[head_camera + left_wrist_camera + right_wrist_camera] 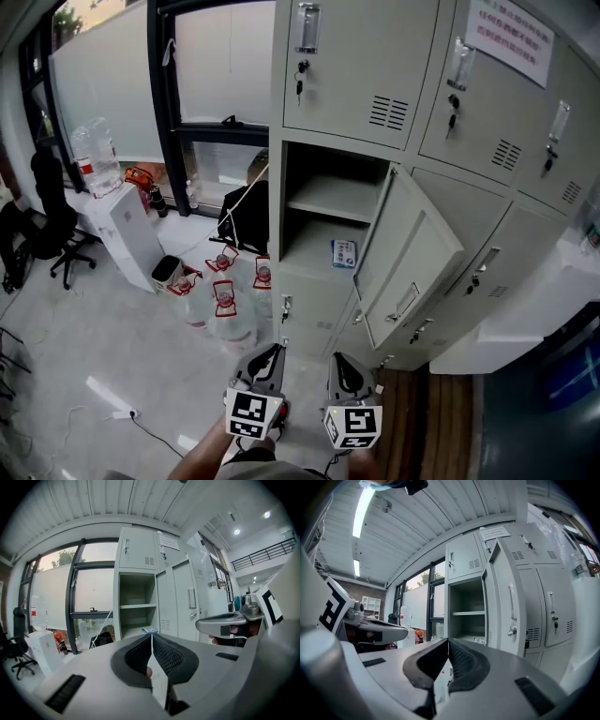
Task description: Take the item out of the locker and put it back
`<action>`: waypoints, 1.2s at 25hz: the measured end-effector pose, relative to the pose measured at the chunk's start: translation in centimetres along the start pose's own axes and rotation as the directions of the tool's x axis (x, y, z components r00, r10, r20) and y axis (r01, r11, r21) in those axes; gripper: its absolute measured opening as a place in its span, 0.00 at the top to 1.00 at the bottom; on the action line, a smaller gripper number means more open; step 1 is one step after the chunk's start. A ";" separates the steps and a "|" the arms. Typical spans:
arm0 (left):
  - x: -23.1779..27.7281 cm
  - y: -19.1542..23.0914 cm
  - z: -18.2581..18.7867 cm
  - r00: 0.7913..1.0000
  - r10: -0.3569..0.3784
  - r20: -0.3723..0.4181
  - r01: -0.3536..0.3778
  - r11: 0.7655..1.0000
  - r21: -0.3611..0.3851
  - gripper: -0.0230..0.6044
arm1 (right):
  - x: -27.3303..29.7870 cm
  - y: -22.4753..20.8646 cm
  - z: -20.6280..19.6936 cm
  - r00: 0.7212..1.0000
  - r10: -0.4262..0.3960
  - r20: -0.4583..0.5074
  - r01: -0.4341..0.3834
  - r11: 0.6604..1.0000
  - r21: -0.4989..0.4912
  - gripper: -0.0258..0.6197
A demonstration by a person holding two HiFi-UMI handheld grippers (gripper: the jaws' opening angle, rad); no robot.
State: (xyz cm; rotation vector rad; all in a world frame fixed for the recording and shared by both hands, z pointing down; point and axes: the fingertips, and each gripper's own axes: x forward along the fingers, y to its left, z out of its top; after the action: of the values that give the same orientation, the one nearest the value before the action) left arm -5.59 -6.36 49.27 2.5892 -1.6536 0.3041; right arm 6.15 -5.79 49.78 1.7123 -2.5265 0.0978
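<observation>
**State**

- The locker [277, 187] has one compartment open. Its door [412, 253] is swung out to the right.
- The item [344, 253] is a small, flat blue-and-white pack. It lies on the compartment floor, below the shelf [328, 202] and towards the right side, near the door's hinged edge. Nothing touches it.
- The item also shows in the left gripper view [149, 630] and the right gripper view [480, 640]. In both it is just above the jaw tips and well apart from them.
- Left hand-held gripper [272, 356]: jaws closed tip to tip, with nothing between them.
- Right hand-held gripper [343, 366]: jaws also together and empty.
- Both grippers are held low in front of the locker, side by side, and point towards the open compartment.

**Handling (judgement)**

- The item looks like a light card or foil pack. One gripper should be enough to lift it.
- Its walls are probably thin and may dent, so apply moderate pressure only.
- A glossy print may be slippery, so seat the pads fully on it.
- Grip across the narrow width at the near edge, with one jaw on each long side.
- The pack lies flat. Tipping or sliding it towards the front lip may be needed before a jaw can get under it.
- Open the jaws before reaching in.
- Keep clear of the door and the shelf.
</observation>
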 end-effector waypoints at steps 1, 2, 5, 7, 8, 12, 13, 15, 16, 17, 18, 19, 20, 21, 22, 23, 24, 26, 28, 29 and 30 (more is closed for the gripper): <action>-0.4 -0.3 -0.1 1.000 0.001 0.001 -0.001 1.000 0.002 0.91 | -0.4 0.1 -0.2 1.000 0.000 0.001 0.000 1.000 0.002 0.93; -0.8 -0.5 -0.2 1.000 0.003 0.001 -0.003 1.000 0.002 0.91 | -0.8 0.2 -0.3 1.000 -0.001 0.001 0.001 1.000 0.003 0.93; -1.8 -0.9 -0.5 1.000 0.007 0.001 -0.007 1.000 -0.001 0.91 | -2.0 0.5 -0.6 1.000 0.000 0.002 0.000 1.000 0.004 0.93; -2.3 -1.0 -0.6 1.000 0.009 0.002 -0.009 1.000 0.006 0.91 | -2.5 0.7 -0.6 1.000 -0.002 0.004 0.002 1.000 0.005 0.93; -2.4 -1.1 -0.6 1.000 0.009 0.003 -0.009 1.000 0.010 0.91 | -2.8 0.8 -0.6 1.000 -0.003 0.005 0.003 1.000 0.004 0.93; -2.7 -1.4 -0.5 1.000 0.006 0.008 -0.006 1.000 0.011 0.91 | -3.4 0.9 -0.5 1.000 -0.004 0.008 0.004 1.000 -0.005 0.93; -2.7 -1.6 -0.4 1.000 0.004 0.008 -0.004 1.000 0.013 0.91 | -3.5 0.9 -0.4 1.000 -0.005 0.008 0.005 1.000 -0.006 0.93; -2.8 -1.8 -0.3 1.000 -0.002 0.009 0.002 1.000 0.014 0.91 | -3.7 0.8 -0.3 1.000 -0.008 0.009 0.008 1.000 -0.006 0.93; -2.8 -1.9 -0.3 1.000 -0.005 0.010 0.005 1.000 0.015 0.91 | -3.8 0.8 -0.3 1.000 -0.010 0.009 0.010 1.000 -0.006 0.93; -2.9 -2.1 -0.2 1.000 -0.008 0.010 0.007 1.000 0.017 0.91 | -3.8 0.7 -0.3 1.000 -0.011 0.010 0.011 1.000 -0.005 0.93; -2.9 -2.2 -0.2 1.000 -0.010 0.011 0.009 1.000 0.018 0.91 | -3.8 0.7 -0.2 1.000 -0.012 0.011 0.013 1.000 -0.005 0.93; -2.9 -2.2 -0.2 1.000 -0.011 0.012 0.011 1.000 0.018 0.91 | -3.8 0.7 -0.2 1.000 -0.013 0.012 0.013 1.000 -0.006 0.93; -2.9 -2.2 -0.1 1.000 -0.011 0.013 0.011 1.000 0.018 0.91 | -3.8 0.6 -0.1 1.000 -0.012 0.014 0.013 1.000 -0.006 0.93; -2.9 -2.2 -0.1 1.000 -0.011 0.014 0.011 1.000 0.019 0.91 | -3.7 0.6 0.0 1.000 -0.012 0.015 0.012 1.000 -0.007 0.93; -2.9 -2.2 0.0 1.000 -0.010 0.015 0.010 1.000 0.018 0.91 | -3.7 0.7 0.0 1.000 -0.010 0.016 0.011 1.000 -0.007 0.93; -2.9 -2.1 0.1 1.000 -0.008 0.016 0.008 1.000 0.018 0.91 | -3.6 0.7 0.1 1.000 -0.009 0.017 0.009 1.000 -0.007 0.93; -2.9 -2.0 0.1 1.000 -0.006 0.016 0.005 1.000 0.019 0.91 | -3.6 0.8 0.1 1.000 -0.007 0.018 0.007 1.000 -0.007 0.93; -3.0 -1.8 0.1 1.000 -0.001 0.017 0.001 1.000 0.021 0.91 | -3.5 1.0 0.0 1.000 -0.003 0.018 0.003 1.000 -0.007 0.93; -3.0 -1.6 0.1 1.000 0.002 0.019 -0.002 1.000 0.020 0.91 | -3.3 1.2 0.1 1.000 0.000 0.018 0.000 1.000 -0.008 0.93; -3.0 -1.5 0.1 1.000 0.002 0.020 -0.003 1.000 0.021 0.91 | -3.3 1.2 0.1 1.000 0.001 0.018 -0.001 1.000 -0.009 0.93; -3.1 -1.4 0.2 1.000 0.002 0.020 -0.003 1.000 0.021 0.91 | -3.2 1.3 0.1 1.000 0.002 0.019 -0.001 1.000 -0.010 0.93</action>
State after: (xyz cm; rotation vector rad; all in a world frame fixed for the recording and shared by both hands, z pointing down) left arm -5.55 -3.03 48.60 2.6138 -1.6694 0.2975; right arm 6.14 -2.33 49.32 1.7157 -2.5370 0.0697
